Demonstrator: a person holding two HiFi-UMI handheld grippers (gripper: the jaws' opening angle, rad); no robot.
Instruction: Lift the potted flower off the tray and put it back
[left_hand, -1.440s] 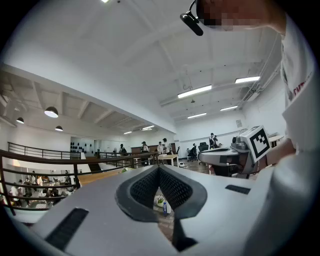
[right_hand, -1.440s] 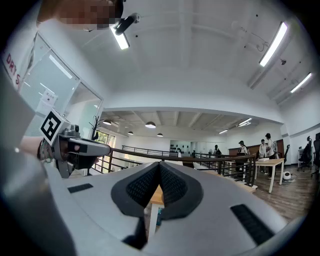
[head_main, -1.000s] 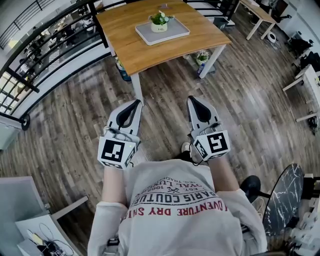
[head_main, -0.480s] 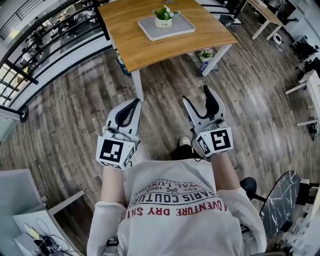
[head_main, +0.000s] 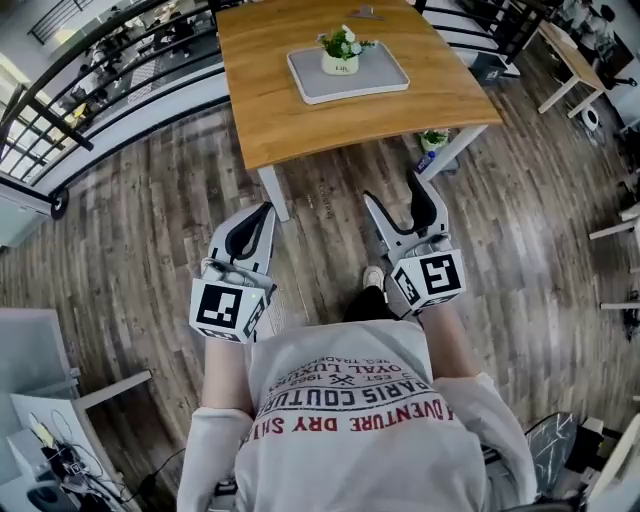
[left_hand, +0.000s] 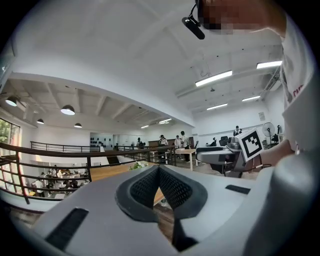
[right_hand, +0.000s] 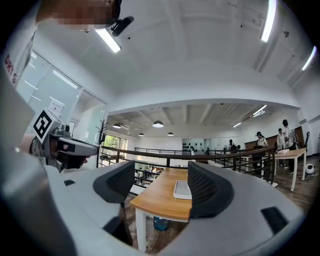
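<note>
The potted flower, white blooms in a pale pot, stands at the far end of a grey tray on the wooden table ahead. Both grippers are held level over the floor, well short of the table. My left gripper is shut with nothing in it; in the left gripper view the flower peeks over its jaws. My right gripper is open, its jaws having just been opening, nothing between them. Between its jaws in the right gripper view I see the tray; the flower is hidden.
A black railing runs along the table's left and far side. A small plant and a blue container sit on the floor under the table. Other tables stand to the right. People stand far off.
The right gripper's jaws have gone from shut to open. Both grippers have moved forward toward the table, which now lies nearer and more central in the head view.
</note>
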